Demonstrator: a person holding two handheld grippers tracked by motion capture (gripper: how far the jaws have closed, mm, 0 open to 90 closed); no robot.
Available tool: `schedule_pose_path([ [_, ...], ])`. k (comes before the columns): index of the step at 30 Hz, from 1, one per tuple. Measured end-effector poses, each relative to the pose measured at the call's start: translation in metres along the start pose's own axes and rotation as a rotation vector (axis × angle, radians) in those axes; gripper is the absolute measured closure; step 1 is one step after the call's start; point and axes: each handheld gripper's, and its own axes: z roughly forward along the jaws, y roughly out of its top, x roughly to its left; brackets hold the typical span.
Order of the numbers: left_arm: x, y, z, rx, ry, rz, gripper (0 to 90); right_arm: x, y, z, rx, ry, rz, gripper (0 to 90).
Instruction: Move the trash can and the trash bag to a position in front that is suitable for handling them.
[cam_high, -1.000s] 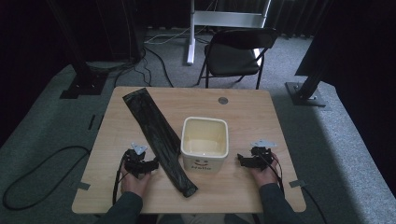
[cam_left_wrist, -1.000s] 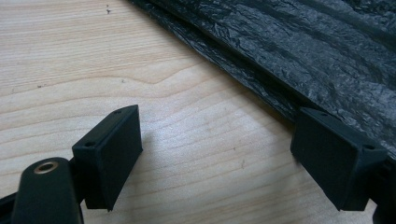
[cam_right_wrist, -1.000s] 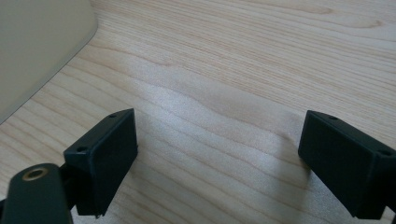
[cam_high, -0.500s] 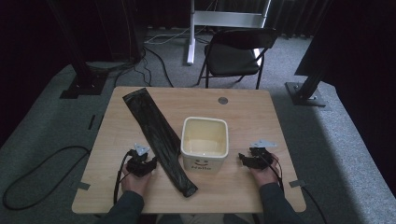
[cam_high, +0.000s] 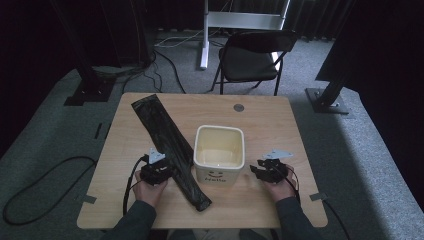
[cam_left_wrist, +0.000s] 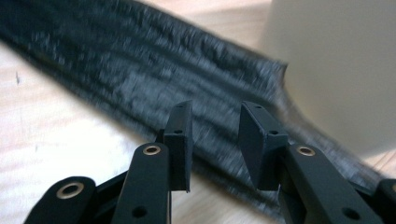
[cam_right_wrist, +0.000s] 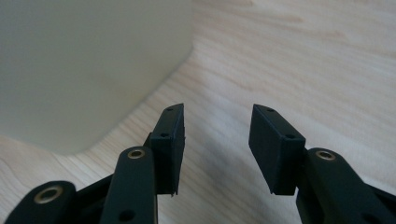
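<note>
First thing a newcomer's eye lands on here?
The cream square bin in the middle of the wooden table, with a smiley and lettering on its near side. Next, the long black folded bag lying diagonally to its left. The left gripper sits at the bag's edge, the right gripper just right of the bin.

the bag (cam_left_wrist: 140, 79) is motion-blurred in the left gripper view, both ends cut off; the bin (cam_right_wrist: 84, 60) is cropped by the right gripper view's edges.

Long crinkly black bag (cam_high: 170, 148) is lying flat diagonally across the table, its near end sitting right beside the cream bucket (cam_high: 220, 152).
</note>
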Motion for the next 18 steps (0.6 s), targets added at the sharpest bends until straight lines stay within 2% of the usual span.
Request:
schedule_pose_path([
  [5,-0.008,0.012,0.005,0.003,0.000,0.042,65.1,-0.001,0.010,-0.003,-0.024,0.021,0.004,55.0],
  [9,-0.018,0.024,0.014,0.006,-0.037,0.058,64.0,0.001,0.019,-0.003,-0.039,0.036,0.002,53.8],
  [13,-0.025,0.030,0.020,0.006,-0.056,0.068,63.9,0.002,0.027,-0.001,-0.064,0.069,0.027,53.0],
  [18,-0.032,0.034,0.030,0.023,-0.097,0.069,64.0,0.005,0.035,0.004,-0.072,0.093,0.026,52.8],
])
